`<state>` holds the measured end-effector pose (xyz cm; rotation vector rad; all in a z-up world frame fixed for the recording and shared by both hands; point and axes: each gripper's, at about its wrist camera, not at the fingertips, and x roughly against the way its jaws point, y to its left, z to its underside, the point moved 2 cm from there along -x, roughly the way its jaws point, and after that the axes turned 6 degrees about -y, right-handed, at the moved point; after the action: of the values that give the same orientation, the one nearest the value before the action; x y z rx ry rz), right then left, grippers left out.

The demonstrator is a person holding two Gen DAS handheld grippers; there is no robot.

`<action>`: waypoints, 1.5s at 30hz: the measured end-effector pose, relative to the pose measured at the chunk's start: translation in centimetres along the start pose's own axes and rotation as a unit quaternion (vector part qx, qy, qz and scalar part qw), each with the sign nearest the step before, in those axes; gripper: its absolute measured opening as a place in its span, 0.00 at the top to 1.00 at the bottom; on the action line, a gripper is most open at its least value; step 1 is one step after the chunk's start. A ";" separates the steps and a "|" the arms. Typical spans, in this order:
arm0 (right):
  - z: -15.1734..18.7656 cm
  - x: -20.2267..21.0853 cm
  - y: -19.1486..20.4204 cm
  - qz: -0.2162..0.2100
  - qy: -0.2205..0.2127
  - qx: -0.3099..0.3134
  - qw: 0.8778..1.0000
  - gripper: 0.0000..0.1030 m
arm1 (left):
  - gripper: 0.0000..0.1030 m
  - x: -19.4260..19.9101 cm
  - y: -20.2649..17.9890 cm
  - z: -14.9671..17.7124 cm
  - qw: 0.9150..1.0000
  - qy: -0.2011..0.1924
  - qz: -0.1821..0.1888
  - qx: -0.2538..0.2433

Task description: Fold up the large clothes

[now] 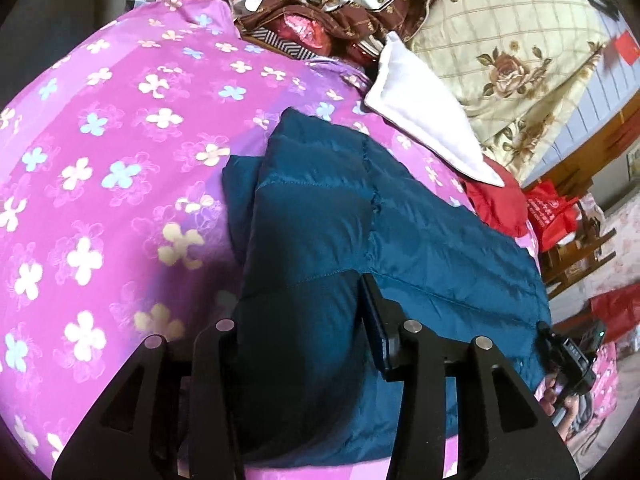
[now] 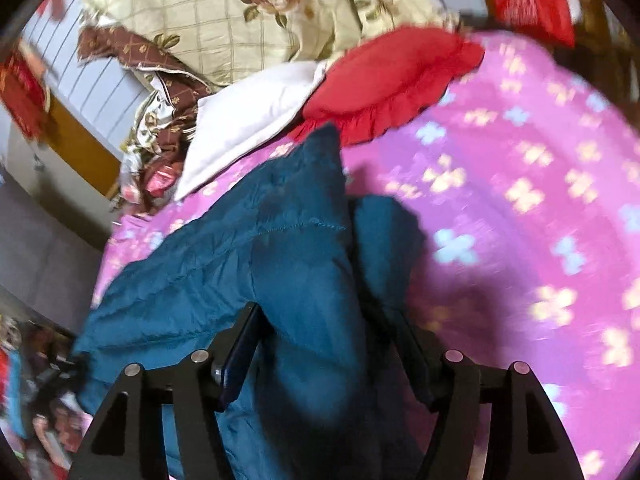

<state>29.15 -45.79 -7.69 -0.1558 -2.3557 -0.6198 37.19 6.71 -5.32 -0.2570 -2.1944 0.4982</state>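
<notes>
A teal quilted jacket (image 1: 328,208) lies on a pink flowered bedspread (image 1: 100,152). My left gripper (image 1: 304,312) is shut on a thick fold of the jacket at its near edge; the fabric fills the gap between the fingers. The jacket also shows in the right wrist view (image 2: 256,256). My right gripper (image 2: 324,336) is shut on another bunched part of it and holds it up off the bedspread (image 2: 520,208). The right gripper's body and the hand holding it show at the jacket's far side in the left wrist view (image 1: 572,356).
A white pillow (image 1: 420,112), a red frilled cushion (image 2: 388,76) and a cream floral quilt (image 1: 512,40) lie at the head of the bed. Brown patterned cloth and wrapped items (image 1: 304,28) are piled beside them. Red bags (image 1: 556,216) stand off the bed's edge.
</notes>
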 end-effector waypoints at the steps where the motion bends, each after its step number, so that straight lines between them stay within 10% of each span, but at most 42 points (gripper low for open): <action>1: -0.2 0.5 0.2 0.013 -0.012 0.012 1.000 0.38 | 0.60 0.3 0.0 0.2 1.000 0.001 -0.001 -0.003; 7: 0.7 5.8 3.8 0.064 -0.086 0.102 0.989 0.37 | 0.59 1.5 1.0 1.5 1.000 0.005 -0.003 -0.001; 24: 7.7 -0.5 3.1 0.120 0.009 0.173 0.978 0.46 | 0.33 -7.0 -0.9 -0.6 0.995 0.006 -0.091 -0.047; 30: 8.0 -0.7 2.9 0.122 0.006 0.171 0.978 0.46 | 0.33 -3.2 0.1 -2.5 1.000 -0.010 -0.024 -0.003; 35: 8.1 -0.5 3.2 0.132 -0.002 0.171 0.976 0.46 | 0.33 0.7 0.5 -3.6 0.998 -0.034 -0.050 0.001; 45: 8.3 3.8 7.8 0.116 -0.058 0.191 0.973 0.46 | 0.33 1.5 0.1 3.9 0.991 -0.030 -0.103 -0.077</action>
<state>23.43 -35.18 -7.58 -0.2929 -2.4706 -0.0412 33.25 6.27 -6.49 -0.0967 -2.2893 0.2244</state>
